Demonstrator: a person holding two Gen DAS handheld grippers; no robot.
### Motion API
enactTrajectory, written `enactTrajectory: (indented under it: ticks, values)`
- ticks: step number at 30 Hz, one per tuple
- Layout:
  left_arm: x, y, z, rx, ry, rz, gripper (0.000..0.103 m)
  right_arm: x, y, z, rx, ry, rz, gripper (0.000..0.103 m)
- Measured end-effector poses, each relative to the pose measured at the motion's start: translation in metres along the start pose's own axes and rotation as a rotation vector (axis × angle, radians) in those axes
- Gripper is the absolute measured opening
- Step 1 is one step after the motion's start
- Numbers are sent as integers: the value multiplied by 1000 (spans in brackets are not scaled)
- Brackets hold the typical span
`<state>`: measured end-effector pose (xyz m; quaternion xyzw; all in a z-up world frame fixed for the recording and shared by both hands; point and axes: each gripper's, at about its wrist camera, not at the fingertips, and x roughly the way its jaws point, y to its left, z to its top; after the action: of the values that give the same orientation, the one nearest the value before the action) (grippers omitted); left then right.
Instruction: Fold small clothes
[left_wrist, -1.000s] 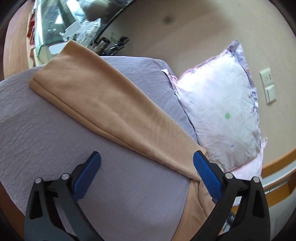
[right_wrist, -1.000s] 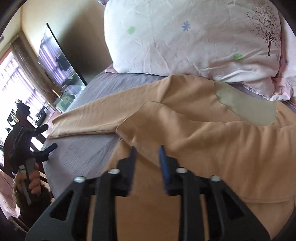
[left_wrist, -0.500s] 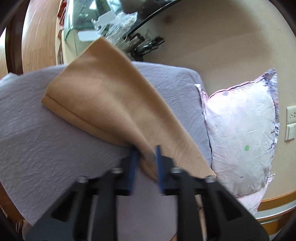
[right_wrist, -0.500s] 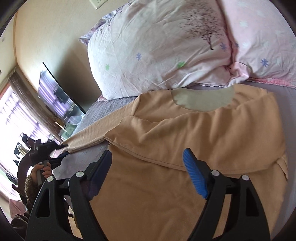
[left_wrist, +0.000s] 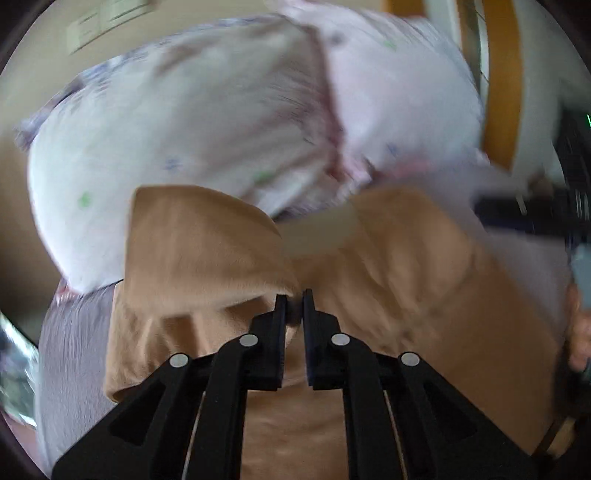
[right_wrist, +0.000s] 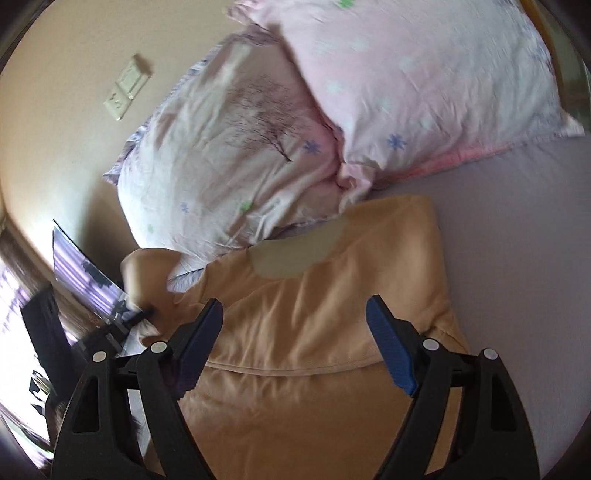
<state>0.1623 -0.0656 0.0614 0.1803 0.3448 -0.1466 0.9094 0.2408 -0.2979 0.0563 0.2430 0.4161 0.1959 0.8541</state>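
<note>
A tan long-sleeved top (right_wrist: 332, 321) lies on the lilac bed sheet (right_wrist: 517, 229), its neckline toward the pillows. One sleeve lies folded across the body. My left gripper (left_wrist: 294, 295) is shut on the other sleeve (left_wrist: 199, 240) and holds it lifted over the top's body (left_wrist: 406, 266). In the right wrist view that raised sleeve (right_wrist: 144, 266) and the left gripper show at the left edge. My right gripper (right_wrist: 295, 321) is open and empty, above the folded part of the top.
Two pillows, a white one (right_wrist: 229, 147) and a pink one (right_wrist: 424, 74), lean on the wall at the bed's head. A wall socket (right_wrist: 125, 88) is above them. A wooden bed frame (left_wrist: 502, 74) stands at the right of the left wrist view.
My left gripper closed on the outstretched sleeve and carried it up and across toward the top's body. My right gripper let go of the folded sleeve, opened and drew back.
</note>
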Motion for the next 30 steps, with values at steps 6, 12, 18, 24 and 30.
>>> enactTrajectory:
  ticks: [6, 12, 18, 24, 30]
  values:
    - [-14, -56, -58, 239, 13, 96, 22, 34, 2, -10, -32, 128, -31, 60]
    - [-47, 12, -97, 24, 75, 153, 39, 79, 6, -17, -10, 217, -139, 47]
    - [-53, 43, -118, -99, 125, 181, 48, 65, 20, -8, -21, 105, -188, 47]
    - [-54, 33, -130, -107, 135, 130, 54, 100, 76, -2, -143, 185, -247, 61]
    - [-51, 26, -132, -110, 135, 110, 58, 126, 64, 10, -123, 184, -293, 7]
